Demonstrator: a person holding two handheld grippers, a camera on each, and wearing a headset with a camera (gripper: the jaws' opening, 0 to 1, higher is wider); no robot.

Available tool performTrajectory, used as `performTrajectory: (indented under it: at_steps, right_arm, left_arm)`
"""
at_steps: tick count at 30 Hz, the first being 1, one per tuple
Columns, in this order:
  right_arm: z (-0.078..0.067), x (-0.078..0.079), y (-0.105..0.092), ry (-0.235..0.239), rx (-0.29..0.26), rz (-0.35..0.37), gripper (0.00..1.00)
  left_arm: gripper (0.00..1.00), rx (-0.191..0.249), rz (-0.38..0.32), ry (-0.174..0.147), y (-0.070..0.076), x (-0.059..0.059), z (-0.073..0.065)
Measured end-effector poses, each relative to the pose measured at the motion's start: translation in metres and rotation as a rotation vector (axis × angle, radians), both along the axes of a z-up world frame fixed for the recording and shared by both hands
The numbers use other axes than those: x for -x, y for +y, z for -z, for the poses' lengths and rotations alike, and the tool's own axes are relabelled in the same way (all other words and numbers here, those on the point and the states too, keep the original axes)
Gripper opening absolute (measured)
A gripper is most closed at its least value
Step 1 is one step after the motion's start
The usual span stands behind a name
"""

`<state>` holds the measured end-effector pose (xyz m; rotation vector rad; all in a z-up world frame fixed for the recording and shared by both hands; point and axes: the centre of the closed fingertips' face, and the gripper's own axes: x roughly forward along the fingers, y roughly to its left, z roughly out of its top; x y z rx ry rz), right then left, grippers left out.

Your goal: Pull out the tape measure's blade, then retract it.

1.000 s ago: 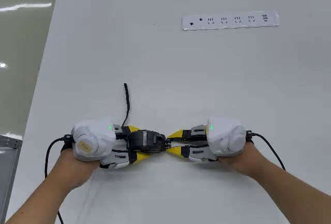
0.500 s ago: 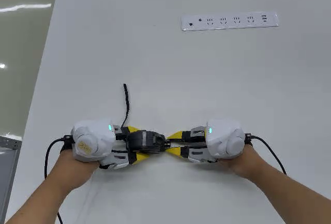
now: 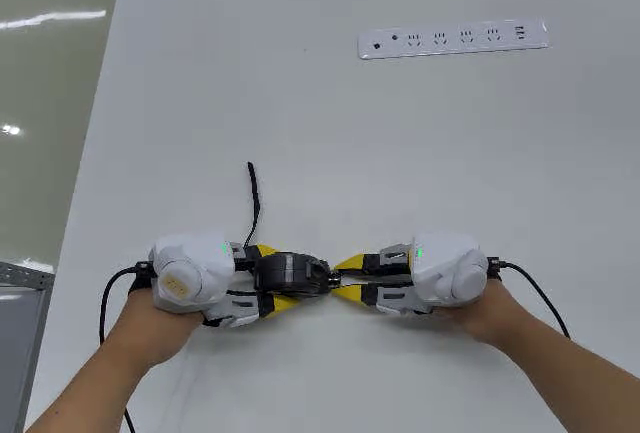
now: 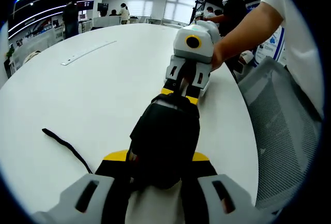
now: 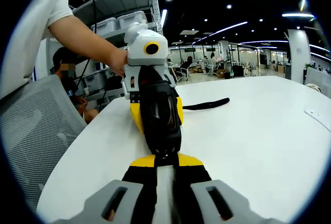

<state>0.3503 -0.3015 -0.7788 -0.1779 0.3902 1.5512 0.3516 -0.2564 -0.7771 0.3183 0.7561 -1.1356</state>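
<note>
Grippers meet nose to nose low on the white table (image 3: 420, 153) in the head view. The left gripper (image 3: 272, 277) has its yellow pads clamped on either side of the black tape measure (image 3: 290, 273). The right gripper (image 3: 346, 277) points straight at it, its tips drawn close together on the blade tip (image 3: 334, 278) just off the case mouth. Hardly any blade shows between them, so I judge the pull to be at its very start. A black strap (image 3: 252, 198) trails away from the case on the far side of the left gripper, and a power strip (image 3: 455, 39) lies well beyond both.

From the left gripper view, the case sits deep between that gripper's own jaws and hides most of the gap. The right gripper faces it just ahead, with a hand behind.

From the right gripper view, the jaws are nearly pressed together on the small dark tab directly in front, with the case rising just past it between the left gripper's pads. Whether the case rests on the table or hangs just above it, I cannot tell.

The pinch on the tab looks narrow, so a quick tug could slip it free and let the blade snap home. A pull off the case's line could twist the case in the left pads or kink the blade. Letting go early on the return would let it whip.
</note>
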Motion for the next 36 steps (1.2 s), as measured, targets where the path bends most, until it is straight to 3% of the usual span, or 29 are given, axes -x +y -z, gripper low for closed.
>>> performTrajectory:
  at_steps: [36]
  right_arm:
    - [-0.001,-0.003,-0.024,0.020,0.002,0.031,0.10]
  left_arm:
    - [0.33,0.004,-0.002,-0.001,0.000,-0.001,0.001]
